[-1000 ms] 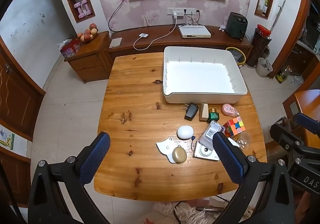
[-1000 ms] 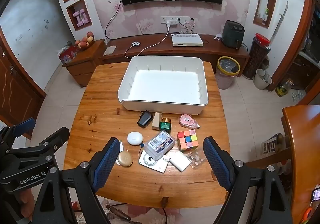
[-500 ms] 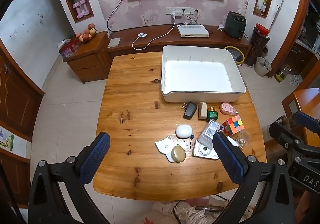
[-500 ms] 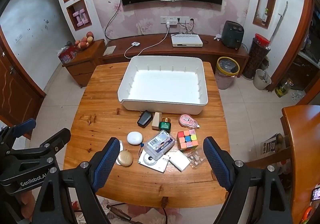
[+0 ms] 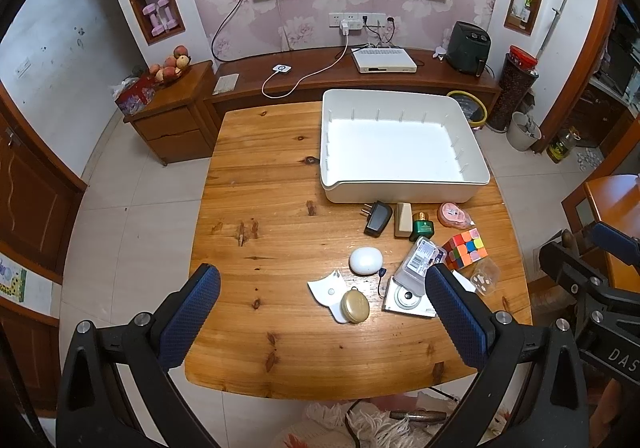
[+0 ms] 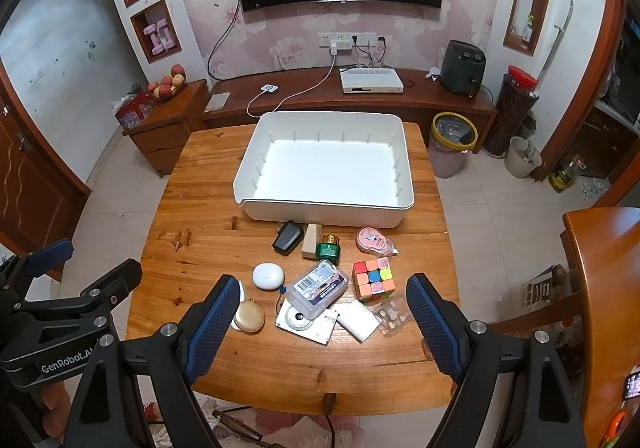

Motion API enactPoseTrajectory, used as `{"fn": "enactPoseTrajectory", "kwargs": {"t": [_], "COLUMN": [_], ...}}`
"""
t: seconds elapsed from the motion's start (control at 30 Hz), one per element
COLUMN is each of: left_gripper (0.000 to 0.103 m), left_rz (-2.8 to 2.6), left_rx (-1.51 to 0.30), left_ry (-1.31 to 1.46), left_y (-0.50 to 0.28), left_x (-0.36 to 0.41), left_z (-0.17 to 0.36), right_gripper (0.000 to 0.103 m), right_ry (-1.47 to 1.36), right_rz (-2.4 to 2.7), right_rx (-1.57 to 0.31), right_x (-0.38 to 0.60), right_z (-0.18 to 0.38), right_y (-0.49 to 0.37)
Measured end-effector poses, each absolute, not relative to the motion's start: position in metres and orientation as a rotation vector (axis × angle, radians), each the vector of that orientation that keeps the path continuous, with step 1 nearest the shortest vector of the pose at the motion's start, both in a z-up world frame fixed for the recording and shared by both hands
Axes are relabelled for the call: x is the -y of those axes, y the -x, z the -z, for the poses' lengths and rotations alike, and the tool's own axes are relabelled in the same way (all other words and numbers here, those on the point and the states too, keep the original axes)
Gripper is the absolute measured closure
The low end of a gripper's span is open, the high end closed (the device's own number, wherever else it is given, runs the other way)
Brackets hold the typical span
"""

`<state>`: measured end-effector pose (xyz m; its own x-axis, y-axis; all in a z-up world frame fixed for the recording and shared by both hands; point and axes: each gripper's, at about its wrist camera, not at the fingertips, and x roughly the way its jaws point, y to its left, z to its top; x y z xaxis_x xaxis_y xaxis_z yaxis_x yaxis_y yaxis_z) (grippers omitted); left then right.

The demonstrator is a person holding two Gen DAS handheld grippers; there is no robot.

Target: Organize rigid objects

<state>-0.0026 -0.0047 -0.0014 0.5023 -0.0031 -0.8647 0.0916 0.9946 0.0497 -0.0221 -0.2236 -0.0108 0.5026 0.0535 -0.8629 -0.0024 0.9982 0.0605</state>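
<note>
The wooden surface (image 6: 208, 183) is carrying an empty white bin (image 6: 326, 207) at frame centre; a multicoloured cube (image 6: 374, 279) is sitting below it, while both the left claw (image 5: 320, 312) and right claw (image 6: 320, 312) are gaping, holding nothing.

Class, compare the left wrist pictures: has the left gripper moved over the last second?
Yes, slightly. In the left wrist view the white tray and wooden table sit a little further left than a second ago, so the open left gripper has drifted slightly right.
</note>
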Motion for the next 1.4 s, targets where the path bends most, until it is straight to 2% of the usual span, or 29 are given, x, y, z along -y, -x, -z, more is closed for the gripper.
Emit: {"fn": "enactPoseTrajectory", "kwargs": {"t": [1.4], "left_gripper": [0.001], "left_rz": [0.065], "left_rx": [-1.041], "left_ry": [-0.097], "left_y": [0.0032], "left_x": [0.0093], "left_z": [0.0043], "right_gripper": [0.017], "right_ry": [-0.052], "right_rz": [-0.03], "right_rx": [-1.039], "right_x": [0.2234], "right_z": [0.0134], "right_y": [0.0239]}}
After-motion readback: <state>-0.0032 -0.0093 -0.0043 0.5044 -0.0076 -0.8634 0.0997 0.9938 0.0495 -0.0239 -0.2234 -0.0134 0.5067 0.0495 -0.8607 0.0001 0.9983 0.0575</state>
